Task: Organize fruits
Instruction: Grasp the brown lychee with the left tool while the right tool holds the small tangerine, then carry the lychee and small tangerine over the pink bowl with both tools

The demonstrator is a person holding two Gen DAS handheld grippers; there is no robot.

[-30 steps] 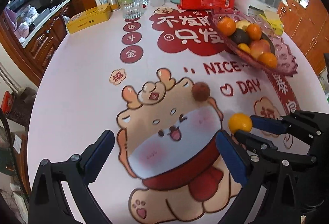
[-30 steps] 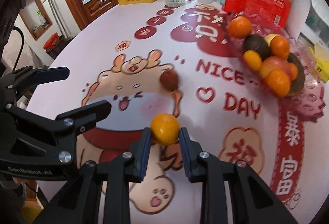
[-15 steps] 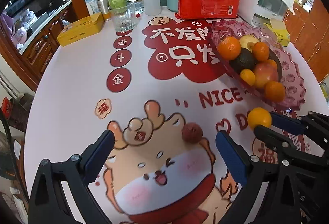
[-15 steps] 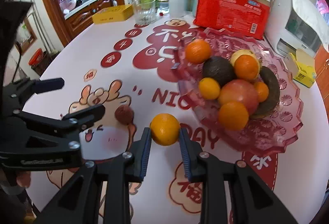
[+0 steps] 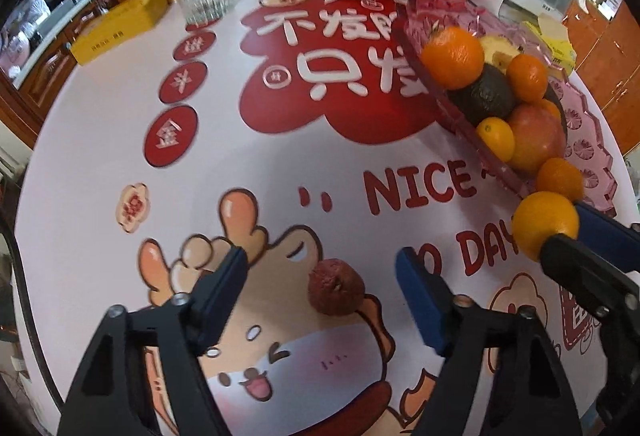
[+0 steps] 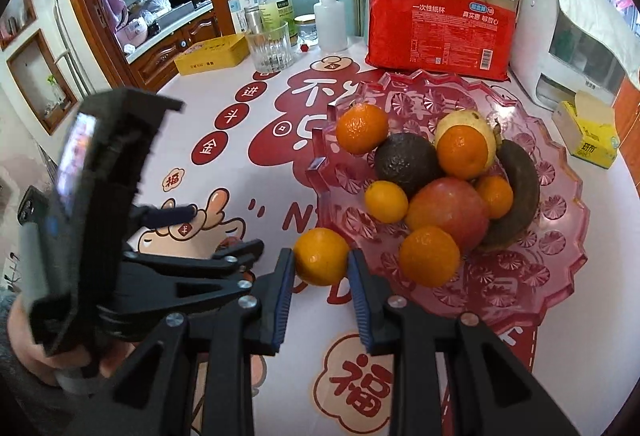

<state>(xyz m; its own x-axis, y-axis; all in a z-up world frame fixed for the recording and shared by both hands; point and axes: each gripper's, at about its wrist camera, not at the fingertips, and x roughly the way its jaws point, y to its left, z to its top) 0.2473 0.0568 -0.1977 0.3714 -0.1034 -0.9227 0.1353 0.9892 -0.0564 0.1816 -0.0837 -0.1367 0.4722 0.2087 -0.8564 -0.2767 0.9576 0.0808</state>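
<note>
Pink fruit bowl (image 6: 560,172) already heaped. Right gripper (image 6: 322,268) jaws clamp orange (image 6: 322,256) just short of rim. Left gripper (image 5: 320,284) jaws just narrowing, not yet touching small red fruit (image 5: 336,286) lying between them on desk (image 5: 100,140). Both fruits left to place.

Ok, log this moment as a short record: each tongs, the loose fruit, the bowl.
left tongs: open, jaws just been closing, astride the reddish-brown fruit, pads not touching it
right tongs: shut on the orange, held near the bowl's front rim
pink glass bowl: holds oranges, an avocado, an apple, a dark banana
tablecloth: one loose fruit left on it
</note>
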